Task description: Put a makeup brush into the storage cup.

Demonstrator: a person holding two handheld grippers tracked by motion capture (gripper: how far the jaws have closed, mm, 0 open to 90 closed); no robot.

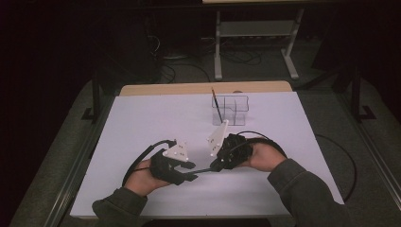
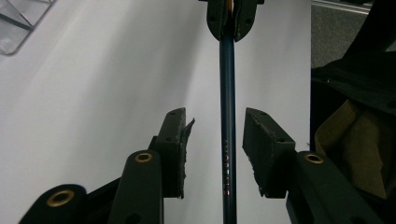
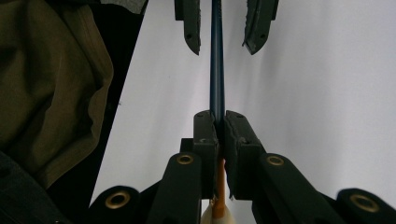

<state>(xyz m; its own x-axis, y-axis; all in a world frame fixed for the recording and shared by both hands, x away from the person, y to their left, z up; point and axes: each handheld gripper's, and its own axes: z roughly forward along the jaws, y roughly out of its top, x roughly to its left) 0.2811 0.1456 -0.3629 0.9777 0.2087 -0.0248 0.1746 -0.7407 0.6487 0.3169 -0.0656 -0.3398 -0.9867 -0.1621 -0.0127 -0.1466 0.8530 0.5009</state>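
Note:
A dark blue pencil (image 1: pixel 203 170) is held level above the white table (image 1: pixel 156 123), between my two grippers near the front edge. My right gripper (image 1: pixel 215 165) is shut on one end of it; in the right gripper view the pads (image 3: pixel 205 135) press on the pencil (image 3: pixel 216 79), and an orange part of it shows behind them. My left gripper (image 2: pixel 215 140) faces it with the pencil (image 2: pixel 227 116) running between its jaws. There is a gap on both sides, so the pads do not touch the pencil.
A clear divided organizer (image 1: pixel 230 109) stands at the back of the table with another pencil (image 1: pixel 216 104) upright in it. Olive sleeves (image 1: pixel 302 184) come in from the front. Cables loop behind both grippers.

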